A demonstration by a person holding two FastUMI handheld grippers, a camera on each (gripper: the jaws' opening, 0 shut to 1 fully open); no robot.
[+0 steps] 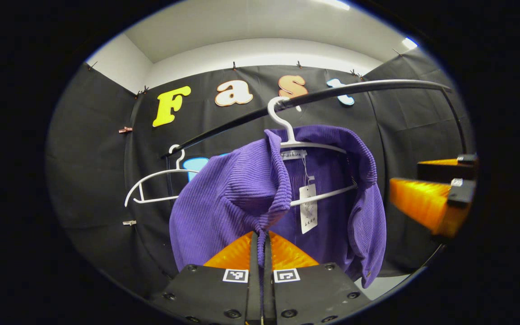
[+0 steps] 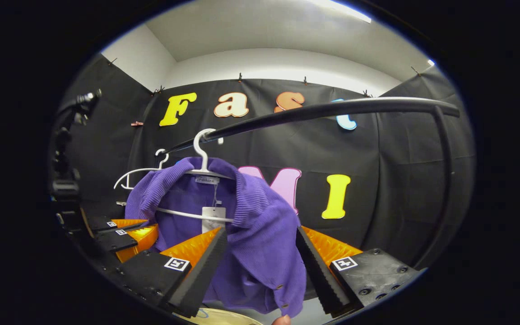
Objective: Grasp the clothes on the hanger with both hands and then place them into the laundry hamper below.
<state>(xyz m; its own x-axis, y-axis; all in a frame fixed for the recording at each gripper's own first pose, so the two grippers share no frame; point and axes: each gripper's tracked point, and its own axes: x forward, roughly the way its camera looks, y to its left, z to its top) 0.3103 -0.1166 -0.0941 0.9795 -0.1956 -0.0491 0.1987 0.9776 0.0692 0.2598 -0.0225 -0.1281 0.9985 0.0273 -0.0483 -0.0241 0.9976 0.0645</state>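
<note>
Black cloth walls the booth behind a dark rail (image 2: 332,110). The left gripper (image 1: 260,241) is clamped on the purple shirt's (image 1: 242,189) front edge; the right gripper (image 2: 260,250) stands spread around the other panel. The shirt hangs on 1 white hanger (image 1: 287,135). Pulling now could drag that hanger off the rail.

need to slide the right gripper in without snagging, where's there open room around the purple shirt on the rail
Open: along the rail on the shirt's far side from the empty hanger, against bare booth wall. Crowded: the purple shirt hangs between the open right gripper fingers; the left gripper has pinched its front edge.
</note>
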